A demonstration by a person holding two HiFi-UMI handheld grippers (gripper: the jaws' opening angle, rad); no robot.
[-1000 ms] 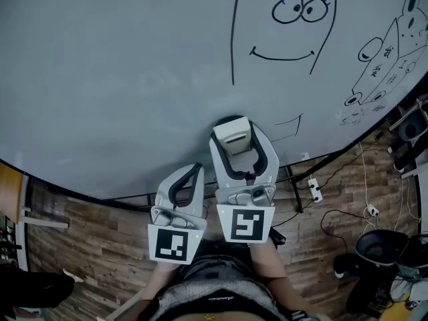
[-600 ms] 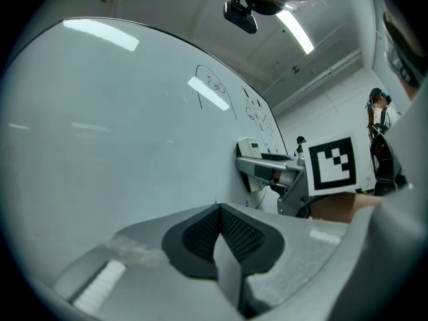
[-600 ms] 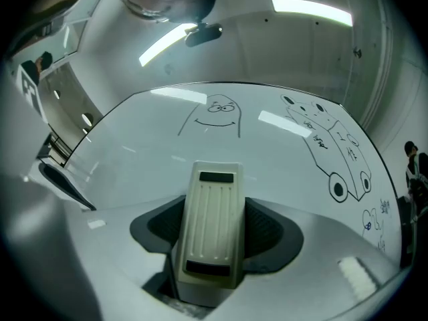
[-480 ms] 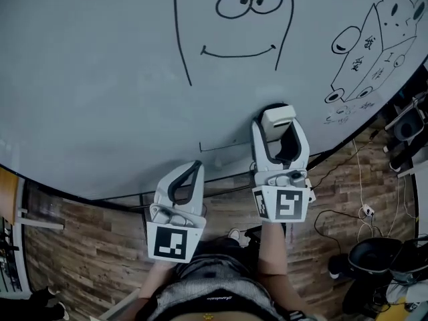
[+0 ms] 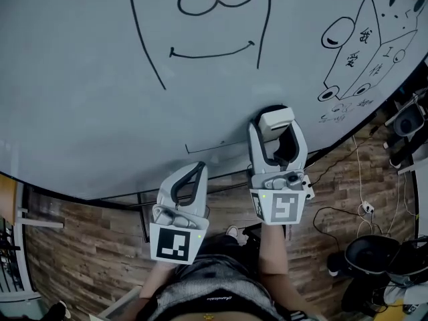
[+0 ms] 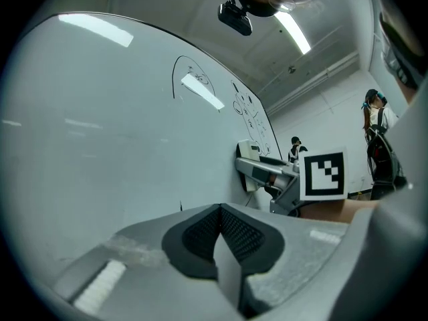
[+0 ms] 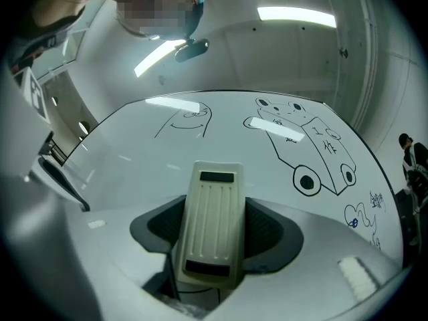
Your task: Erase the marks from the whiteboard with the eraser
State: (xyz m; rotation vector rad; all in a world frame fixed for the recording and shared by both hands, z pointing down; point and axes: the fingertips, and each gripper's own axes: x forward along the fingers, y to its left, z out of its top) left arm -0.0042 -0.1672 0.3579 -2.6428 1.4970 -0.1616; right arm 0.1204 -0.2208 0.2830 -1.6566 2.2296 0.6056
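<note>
The whiteboard (image 5: pixel 80 92) fills the upper head view. It bears a black cartoon face (image 5: pixel 210 19) at the top and a boxy car sketch (image 5: pixel 364 42) at the right. A faint thin line (image 5: pixel 214 143) runs near its lower edge. My right gripper (image 5: pixel 276 122) is shut on the cream eraser (image 5: pixel 275 120), which presses against the board's lower part, right of that line. In the right gripper view the ribbed eraser (image 7: pixel 210 226) sits between the jaws, with the car sketch (image 7: pixel 314 152) beyond. My left gripper (image 5: pixel 190 179) is shut and empty, below the board's edge; its pads (image 6: pixel 204 233) meet.
Below the board lies a wood floor with cables and a power strip (image 5: pixel 366 209). A black round bin (image 5: pixel 374 254) stands at the lower right. The board's dark stand bars (image 5: pixel 144 212) run under its edge. People stand in the background (image 6: pixel 378 139).
My right gripper has carried the eraser to the right along the board's lower part, from left of the face's mouth to right of it. The left gripper has barely moved.
</note>
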